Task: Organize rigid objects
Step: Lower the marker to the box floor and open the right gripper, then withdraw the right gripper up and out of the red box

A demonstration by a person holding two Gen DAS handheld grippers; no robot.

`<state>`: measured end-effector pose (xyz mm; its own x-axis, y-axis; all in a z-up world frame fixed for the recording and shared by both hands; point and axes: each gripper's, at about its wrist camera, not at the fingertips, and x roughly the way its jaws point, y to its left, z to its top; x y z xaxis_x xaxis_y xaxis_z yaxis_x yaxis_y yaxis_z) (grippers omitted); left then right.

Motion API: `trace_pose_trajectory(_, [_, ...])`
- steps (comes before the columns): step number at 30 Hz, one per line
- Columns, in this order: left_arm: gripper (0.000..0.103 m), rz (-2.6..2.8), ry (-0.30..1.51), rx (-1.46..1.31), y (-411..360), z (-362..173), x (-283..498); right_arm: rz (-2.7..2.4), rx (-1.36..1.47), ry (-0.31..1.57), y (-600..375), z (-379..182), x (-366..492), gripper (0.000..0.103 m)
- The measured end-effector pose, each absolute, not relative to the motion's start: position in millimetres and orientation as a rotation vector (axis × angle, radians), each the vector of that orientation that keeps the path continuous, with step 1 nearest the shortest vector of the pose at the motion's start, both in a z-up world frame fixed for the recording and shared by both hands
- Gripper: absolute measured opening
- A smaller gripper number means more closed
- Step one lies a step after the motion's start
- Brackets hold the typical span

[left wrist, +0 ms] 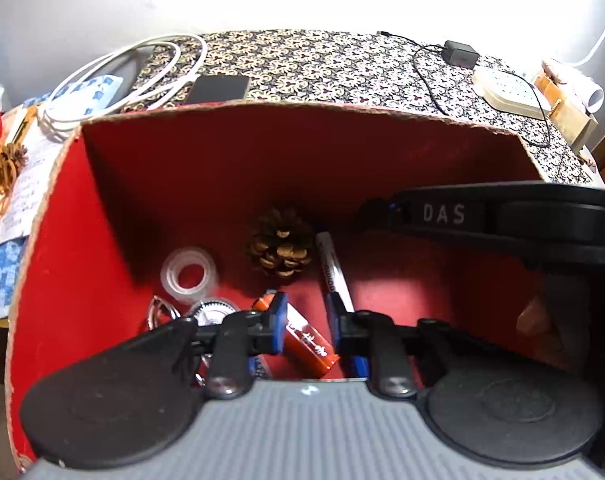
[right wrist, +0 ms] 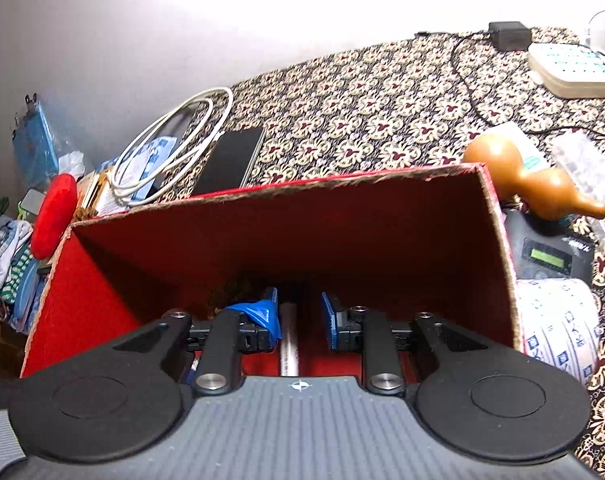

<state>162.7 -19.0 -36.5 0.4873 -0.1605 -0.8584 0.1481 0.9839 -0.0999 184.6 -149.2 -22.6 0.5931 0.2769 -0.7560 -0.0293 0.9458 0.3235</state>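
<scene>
Red box (left wrist: 82,208) is set on patterned cloth (left wrist: 322,64) as the sorting bin; pine cone (left wrist: 280,246), tape roll (left wrist: 189,274), orange tube (left wrist: 310,342) lie inside. Left gripper (left wrist: 304,318) is seen slightly open w/ nothing gripped, tube judged released; right gripper (right wrist: 300,318) open, empty

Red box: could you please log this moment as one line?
left tool: open over orange item | right tool: open | both inside red box
</scene>
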Motion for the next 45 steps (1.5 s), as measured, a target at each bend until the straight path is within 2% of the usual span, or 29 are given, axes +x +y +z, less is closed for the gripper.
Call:
trace_pose_trajectory(4, [0.025, -0.166, 1.043, 0.005, -21, -37, 159, 0.189, 0.282, 0.885, -149, -20, 181, 0.006])
trace_pose_trajectory(6, [0.031, -0.155, 1.05, 0.032, -24, -41, 157, 0.211, 0.285, 0.869, -150, -19, 180, 0.006])
trace_pose_trajectory(7, [0.03, -0.152, 1.038, 0.039, -25, -40, 156, 0.217, 0.288, 0.867, -150, -19, 180, 0.006])
trace_pose_trajectory(10, [0.045, -0.129, 1.007, 0.049, -25, -37, 152, 0.223, 0.287, 0.844, -150, -18, 177, 0.007])
trace_pose_trajectory(18, [0.046, -0.117, 0.984, 0.077, -27, -38, 152, 0.214, 0.28, 0.799, -151, -15, 171, 0.007])
trace_pose_trajectory(22, [0.058, -0.124, 0.971, 0.07, -26, -36, 151, 0.201, 0.281, 0.799, -150, -15, 172, 0.008])
trace_pose_trajectory(45, [0.064, -0.003, 0.955, 0.012, -20, -35, 152, 0.193, 0.323, 0.846, -152, -21, 177, 0.014])
